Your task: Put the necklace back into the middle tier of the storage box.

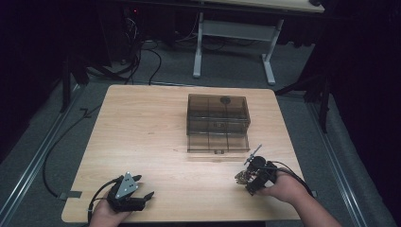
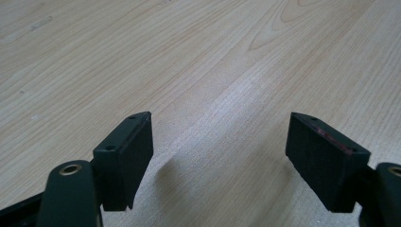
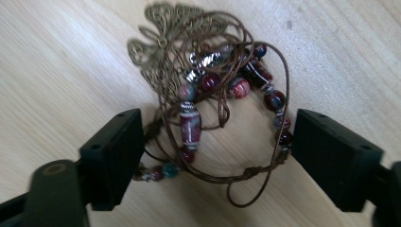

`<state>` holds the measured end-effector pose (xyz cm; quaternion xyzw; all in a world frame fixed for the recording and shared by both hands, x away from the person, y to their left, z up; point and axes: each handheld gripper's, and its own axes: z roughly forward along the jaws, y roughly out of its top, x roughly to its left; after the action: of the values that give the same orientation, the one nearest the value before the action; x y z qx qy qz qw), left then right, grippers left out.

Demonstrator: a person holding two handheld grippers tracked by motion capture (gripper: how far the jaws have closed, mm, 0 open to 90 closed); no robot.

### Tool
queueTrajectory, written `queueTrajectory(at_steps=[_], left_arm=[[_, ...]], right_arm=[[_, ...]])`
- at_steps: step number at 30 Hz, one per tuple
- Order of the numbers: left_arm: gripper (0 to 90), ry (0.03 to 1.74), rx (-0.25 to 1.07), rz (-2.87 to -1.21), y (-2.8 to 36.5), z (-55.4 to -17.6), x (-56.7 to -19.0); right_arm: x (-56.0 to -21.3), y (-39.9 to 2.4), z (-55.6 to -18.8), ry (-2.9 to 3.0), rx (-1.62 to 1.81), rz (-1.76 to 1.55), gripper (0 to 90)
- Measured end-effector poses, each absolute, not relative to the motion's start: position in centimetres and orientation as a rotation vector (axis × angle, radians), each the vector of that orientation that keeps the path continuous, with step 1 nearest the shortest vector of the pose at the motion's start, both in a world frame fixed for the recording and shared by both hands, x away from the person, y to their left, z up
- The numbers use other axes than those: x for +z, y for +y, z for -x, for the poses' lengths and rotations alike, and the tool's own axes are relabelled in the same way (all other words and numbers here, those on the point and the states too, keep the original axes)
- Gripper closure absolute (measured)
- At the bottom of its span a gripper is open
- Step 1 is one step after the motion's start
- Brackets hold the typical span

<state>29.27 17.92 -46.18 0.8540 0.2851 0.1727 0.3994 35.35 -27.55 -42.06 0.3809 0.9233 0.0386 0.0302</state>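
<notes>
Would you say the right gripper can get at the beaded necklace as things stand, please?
Probably yes. The right gripper is open, with its fingers on either side of the beaded necklace heaped on the table. Nothing lies between them, though loose cord loops might slip out.

Desk (image 1: 142, 127), free room: the whole left half lies bare, from my left tool (image 1: 142, 196) at the near edge out to the far edge. Open wood also runs along the near strip between my two tools.

Obstacle, far centre-right: smoky clear drawer box (image 1: 218, 113), with its lower drawer (image 1: 217, 142) pulled out toward me.

Obstacle, near right: tangled beaded necklace (image 3: 213, 94) with a brass butterfly pendant (image 3: 163, 42), lying between the spread jaws of my right tool (image 3: 217, 151).

Left tool's gap: bare wood between wide-apart jaws.
</notes>
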Motion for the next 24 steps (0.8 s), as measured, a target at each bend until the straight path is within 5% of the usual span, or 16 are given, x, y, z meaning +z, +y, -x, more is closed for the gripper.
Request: queueTrajectory(at_steps=[5, 15, 20, 24], left_arm=[[24.4, 0.721, 0.435, -2.161, 17.92, -29.28, -46.18], [24.5, 0.719, 0.435, -2.167, 17.9, -29.26, -46.19], [24.5, 0.719, 0.436, -2.167, 17.89, -29.25, -46.19], [24.5, 0.718, 0.435, -2.167, 17.89, -29.25, -46.19]], right_arm=[[-41.97, -27.65, -35.42, 2.854, 0.166, -1.205, 31.7], [-41.42, -27.74, -34.65, 2.871, 0.202, -1.174, 78.3], [-41.39, -27.51, -34.59, 2.874, 0.177, -1.204, 78.2], [-41.36, -27.37, -34.93, 2.868, 0.144, -1.21, 59.2]])
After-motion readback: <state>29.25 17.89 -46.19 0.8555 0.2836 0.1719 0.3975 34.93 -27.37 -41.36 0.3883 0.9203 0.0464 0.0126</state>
